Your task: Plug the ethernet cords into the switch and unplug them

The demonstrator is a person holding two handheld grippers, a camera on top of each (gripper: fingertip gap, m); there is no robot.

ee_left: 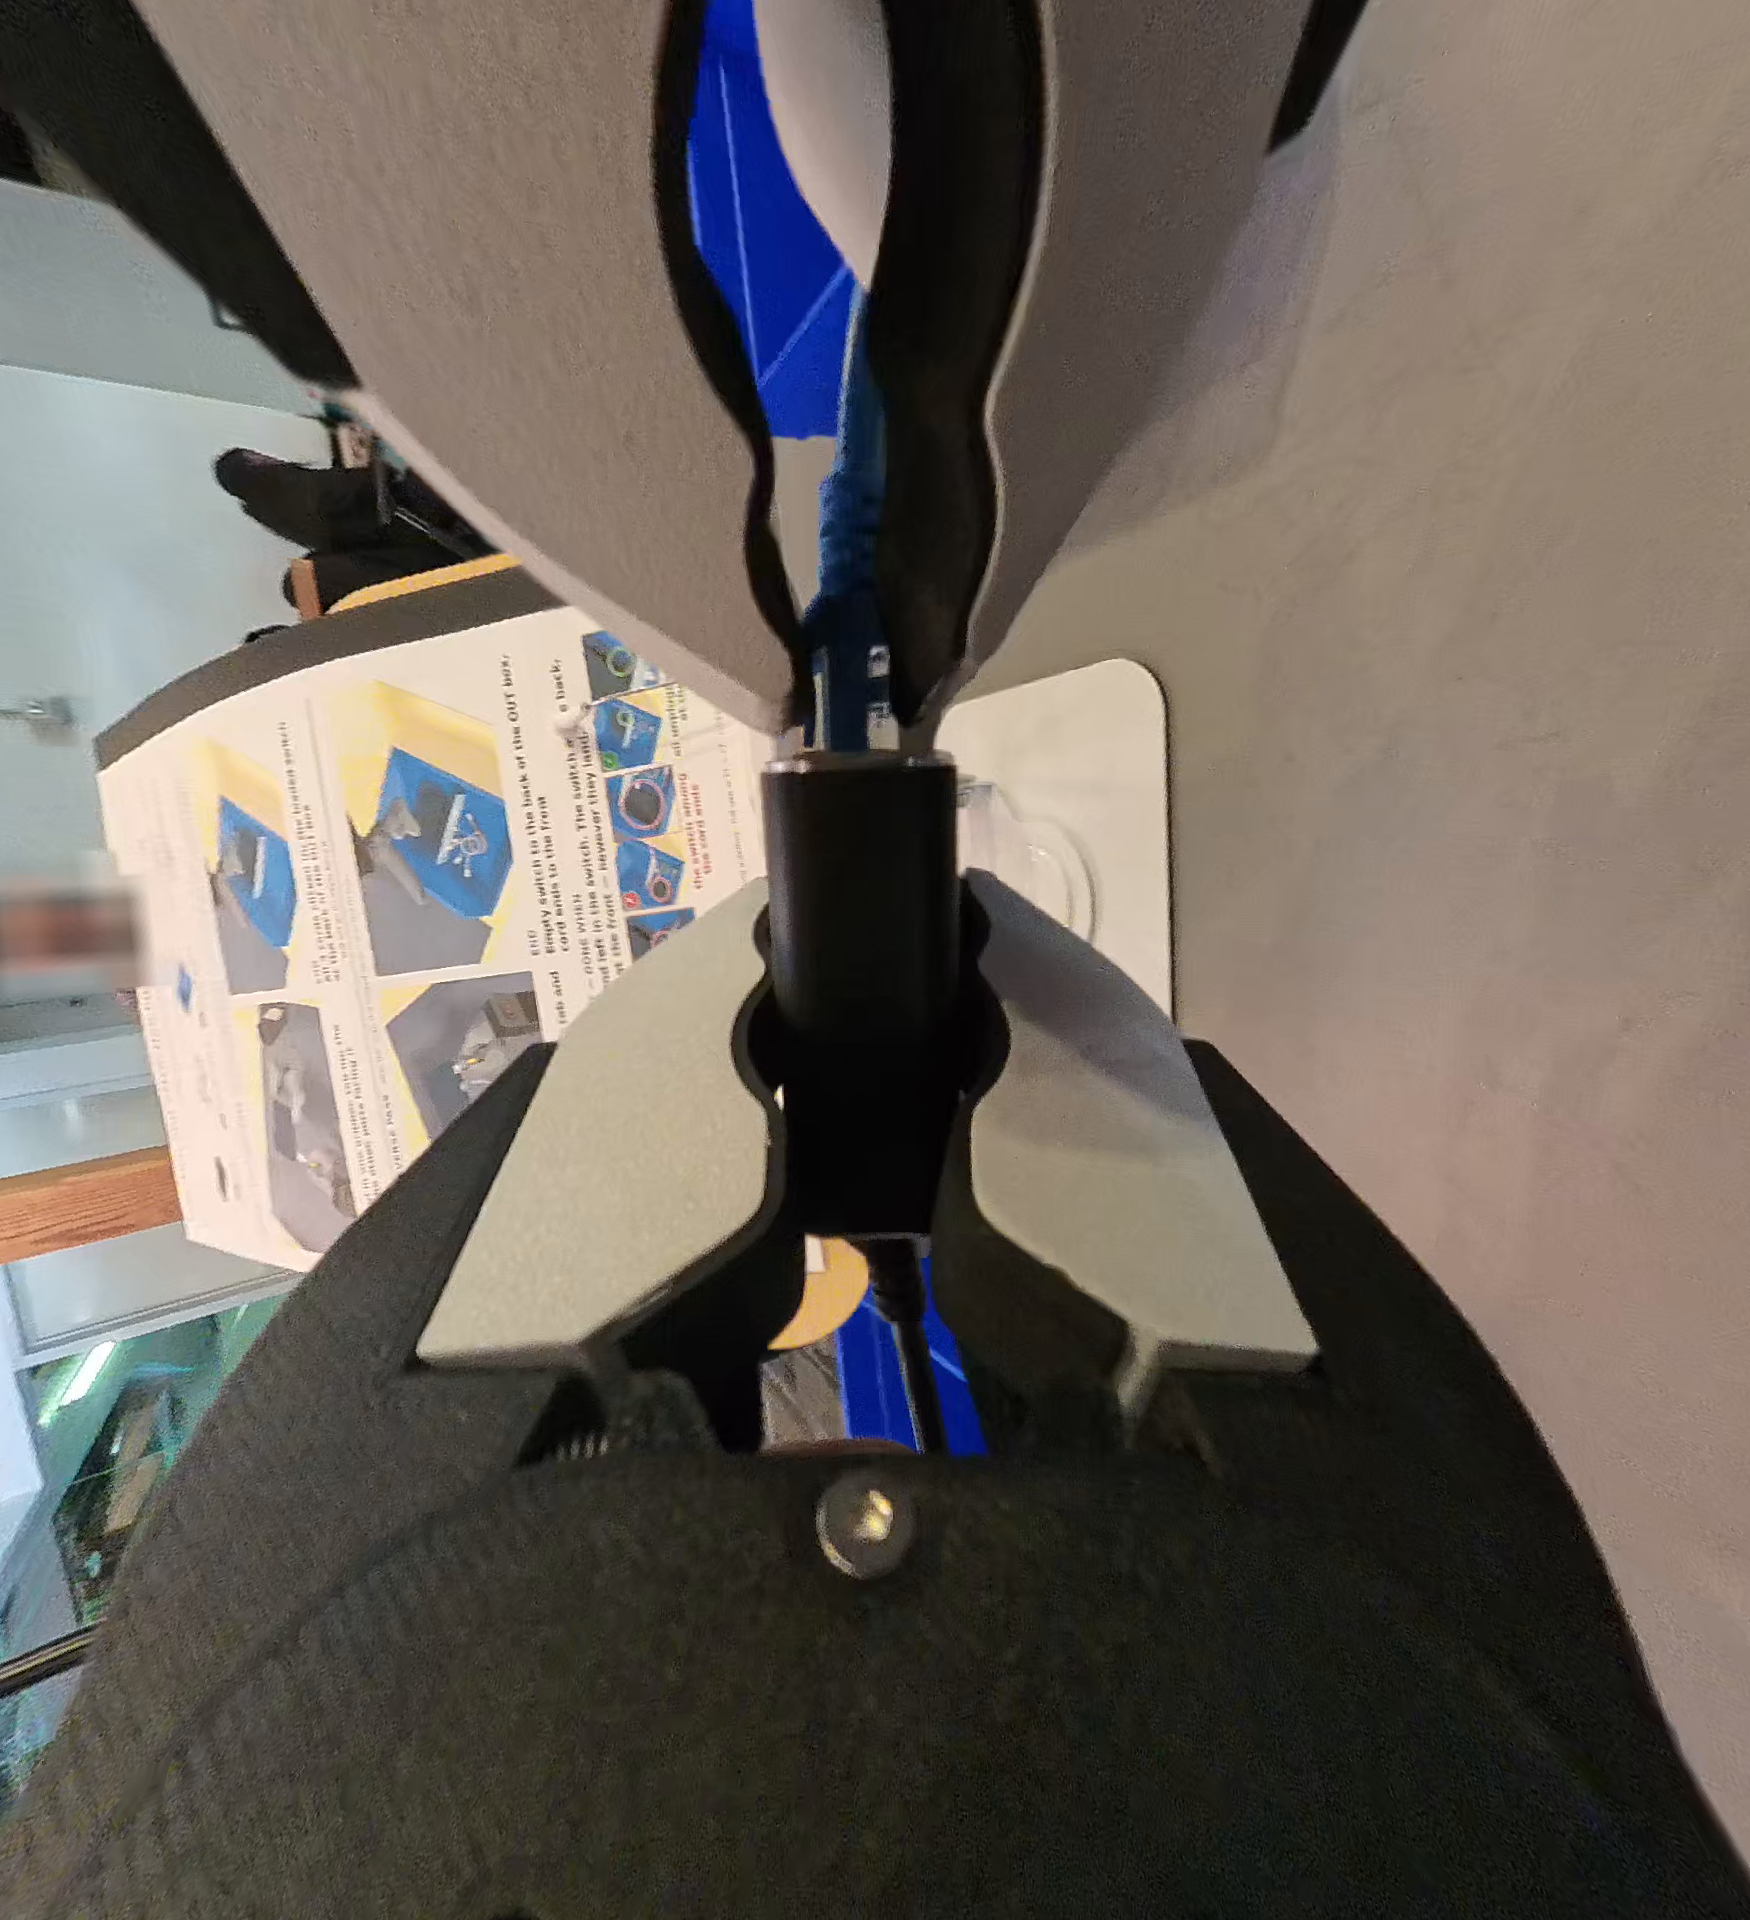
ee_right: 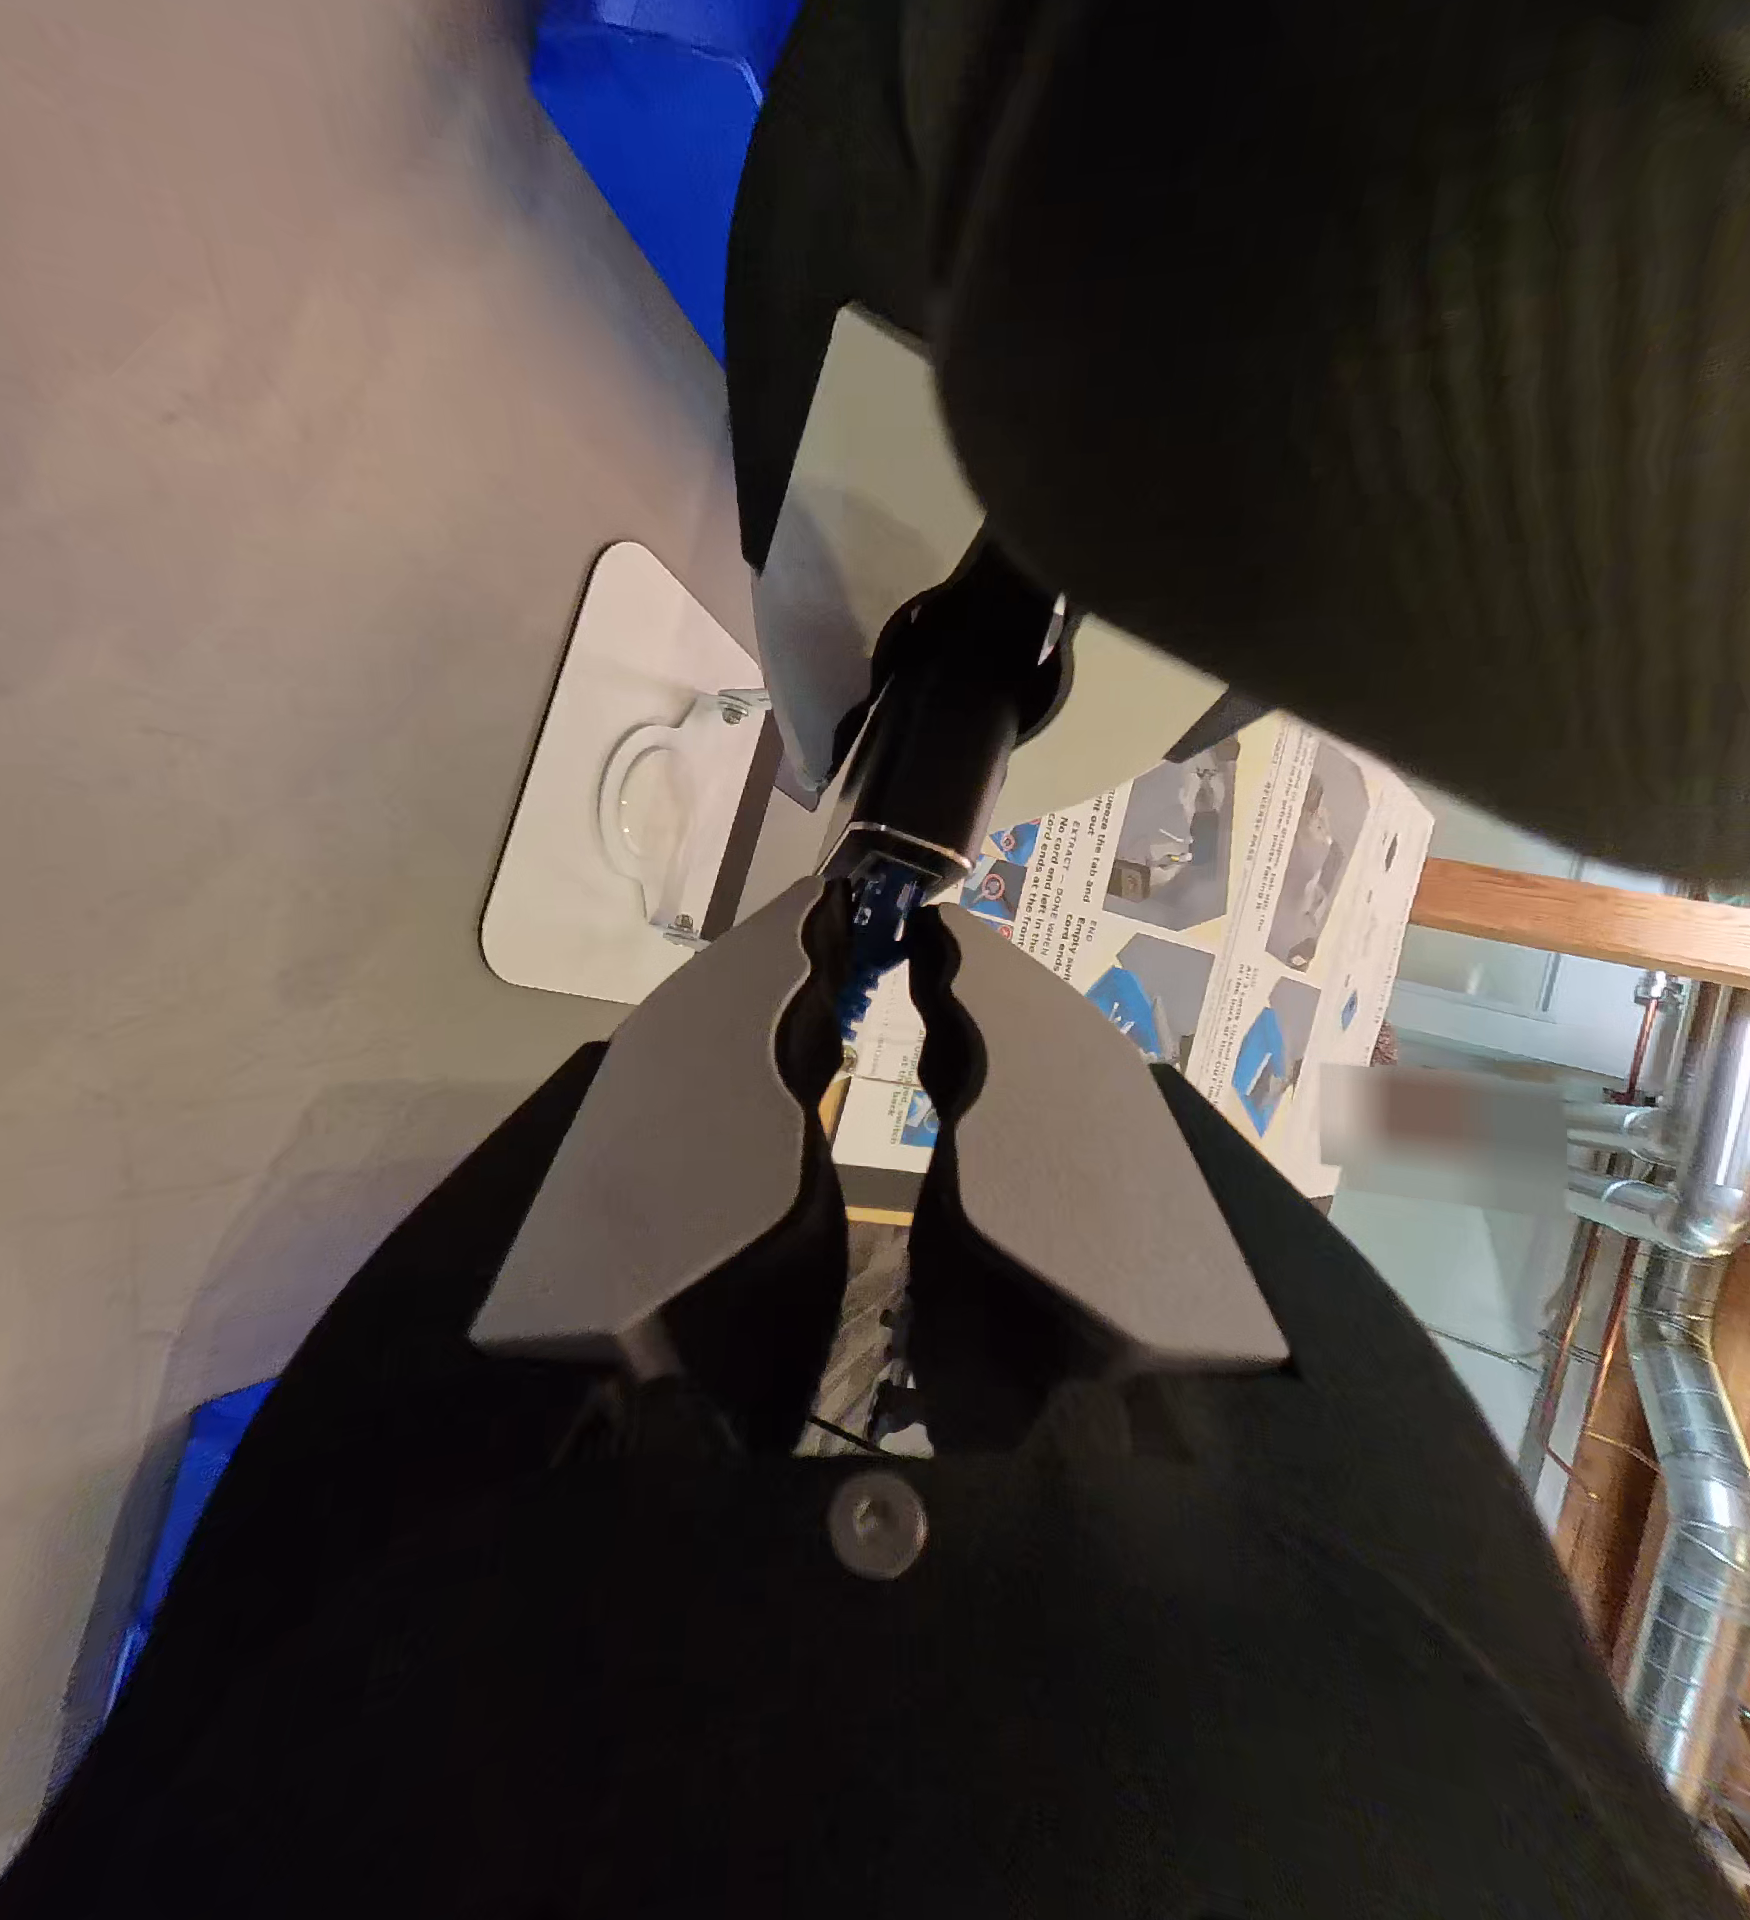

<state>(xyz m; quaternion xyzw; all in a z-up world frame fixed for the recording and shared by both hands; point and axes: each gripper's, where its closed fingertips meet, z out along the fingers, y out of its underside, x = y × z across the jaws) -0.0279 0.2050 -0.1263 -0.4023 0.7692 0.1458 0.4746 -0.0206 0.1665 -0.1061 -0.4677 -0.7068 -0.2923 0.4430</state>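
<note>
At the black switch, clamped by the left gripper, the stiff, light blue ethernet plug is pinched at its ribbed boot by the right gripper.

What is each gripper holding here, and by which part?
The left gripper clamps the black switch around its body. The right gripper pinches the blue cord just behind its plug, which sits at the switch's port.

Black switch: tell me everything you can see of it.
The switch is a slim black box with a smooth, slightly glossy shell and a bright metal rim at its port end. The left gripper clamps its middle. A blue cord plug, pinched by the right gripper, sits in its port; a black cable leaves the other end.
</note>
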